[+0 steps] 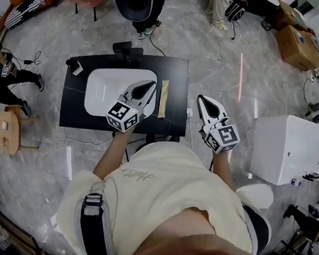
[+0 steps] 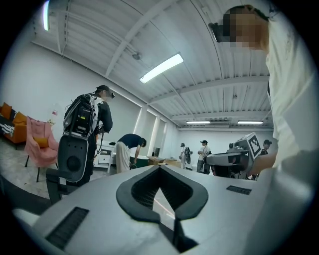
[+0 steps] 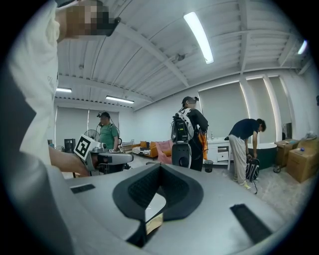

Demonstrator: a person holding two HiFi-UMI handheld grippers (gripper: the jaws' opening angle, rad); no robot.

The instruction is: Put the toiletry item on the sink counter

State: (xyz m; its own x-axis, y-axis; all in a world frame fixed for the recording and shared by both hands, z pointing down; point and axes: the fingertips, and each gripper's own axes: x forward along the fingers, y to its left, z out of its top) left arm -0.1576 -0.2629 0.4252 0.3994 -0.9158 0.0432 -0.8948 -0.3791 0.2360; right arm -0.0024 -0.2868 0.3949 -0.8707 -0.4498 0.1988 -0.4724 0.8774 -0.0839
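Two closed (empty), left tongs, right tongs

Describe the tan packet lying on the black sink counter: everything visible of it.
The tan packet is long, narrow and flat-looking, a dull brown like kraft paper, though it is too small here to make out any print or seam. It lies flat on the black counter, just right of the white basin, its length running alongside the basin's right edge. Only the counter appears to touch it. The left gripper hangs close on its basin side, with no contact visible.
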